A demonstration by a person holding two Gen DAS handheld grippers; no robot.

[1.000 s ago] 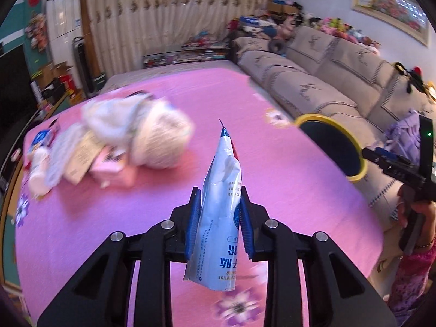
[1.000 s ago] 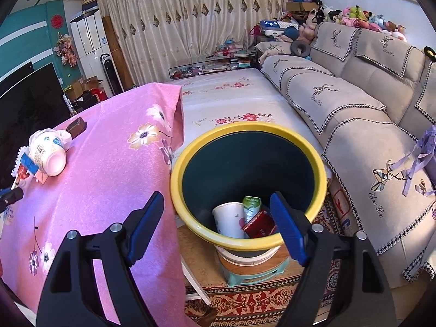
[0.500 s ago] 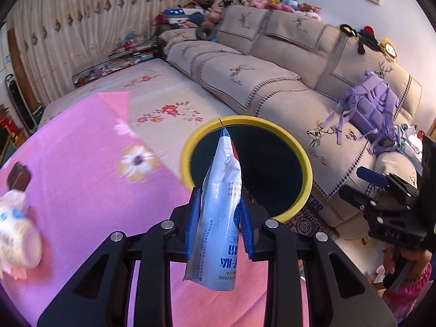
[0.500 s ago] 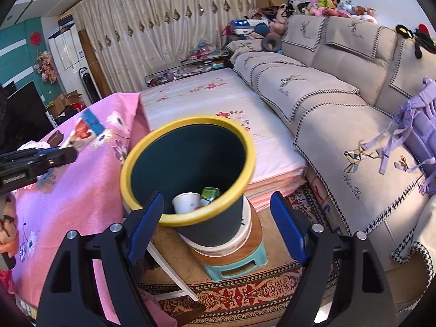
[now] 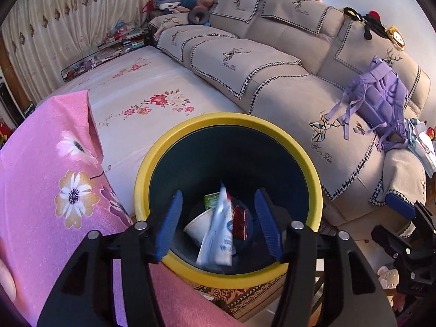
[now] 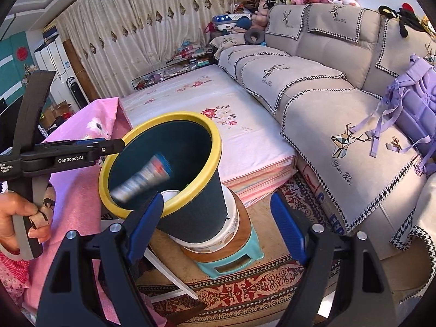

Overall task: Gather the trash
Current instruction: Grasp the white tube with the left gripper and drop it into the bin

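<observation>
Left wrist view looks straight down into the bin (image 5: 313, 169), a dark blue bucket with a yellow rim, and the white and blue wrapper (image 5: 218, 234) is blurred in mid-air inside its mouth, loose between the blue pads without touching either. The left gripper (image 5: 222, 224) has just been opening its jaws, and they now stand spread with clear gaps on both sides of the wrapper. Under the wrapper, at the bottom of the bin, lie a white paper cup (image 5: 197, 227), a green-labelled piece (image 5: 211, 199) and a red packet (image 5: 239, 223).

From the right wrist view the same wrapper (image 6: 143, 177) shows as a tilted blur within the bin's opening (image 6: 215, 147), just below the tip of the left gripper (image 6: 109, 147), which a hand (image 6: 13, 218) holds by its handle at the left edge. The right gripper (image 6: 216, 227) hangs beside the bin with its jaws spread wide and nothing between them; its left pad sits in front of the bin's near rim.

The bin stands on a white tub (image 6: 231, 218), which rests on a round wooden board on a teal stool (image 6: 245, 259), over a patterned rug (image 6: 245, 291). A pink flowered cloth (image 5: 54, 190) covers the table to the left of the bin. Behind it lies a white mattress with red flowers (image 5: 152, 87), and to the right a beige sofa (image 5: 272, 62) carries a purple backpack (image 5: 381, 100)
</observation>
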